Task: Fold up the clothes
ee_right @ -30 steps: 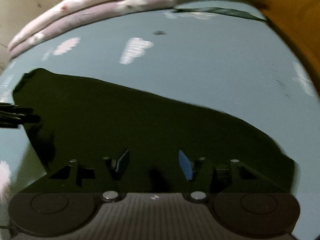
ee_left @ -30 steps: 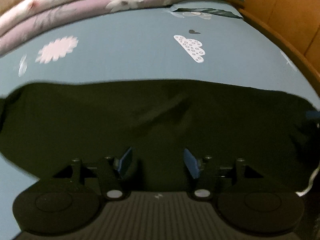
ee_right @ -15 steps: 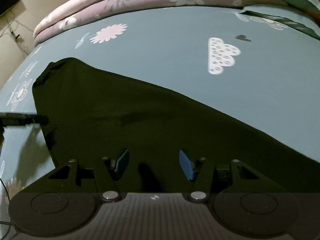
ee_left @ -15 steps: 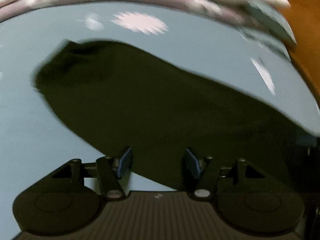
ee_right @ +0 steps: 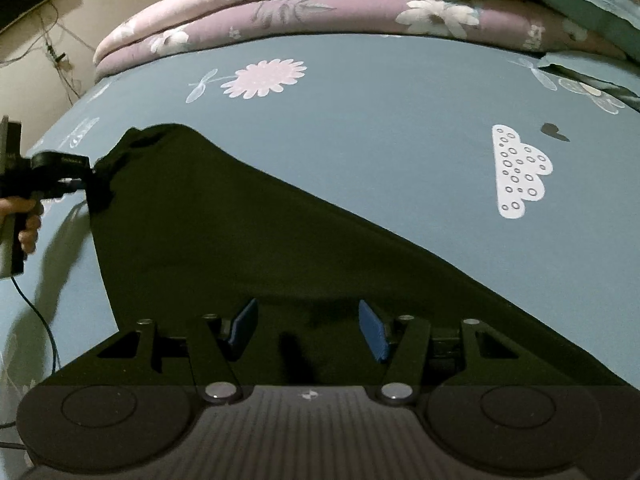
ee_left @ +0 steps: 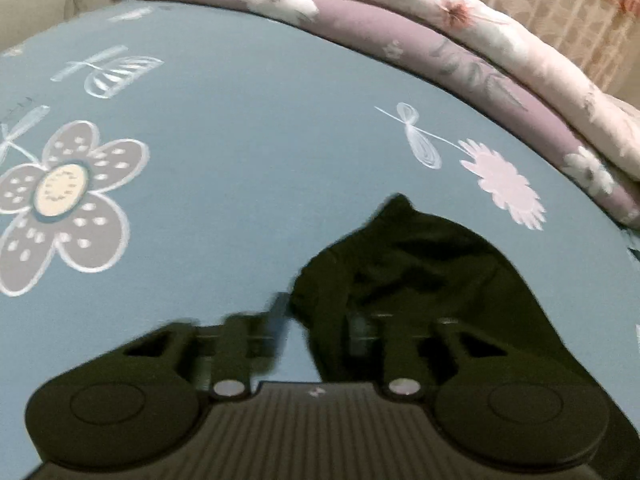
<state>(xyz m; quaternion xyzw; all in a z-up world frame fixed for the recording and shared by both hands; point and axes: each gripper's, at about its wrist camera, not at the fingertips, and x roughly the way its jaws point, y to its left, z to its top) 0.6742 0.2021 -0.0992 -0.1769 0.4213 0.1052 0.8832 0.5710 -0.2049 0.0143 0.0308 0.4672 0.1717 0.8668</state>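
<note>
Left gripper closing at black garment corner (grip perhaps incomplete), right gripper agape

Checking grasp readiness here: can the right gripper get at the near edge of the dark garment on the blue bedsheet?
Probably yes. The right gripper hangs open over the dark garment, with nothing between its blue pads and the cloth on the blue bedsheet.

You have a black garment on a blue bed sheet printed with pale flowers and a white dotted cloud; the folded quilts are pink and mauve florals.
</note>
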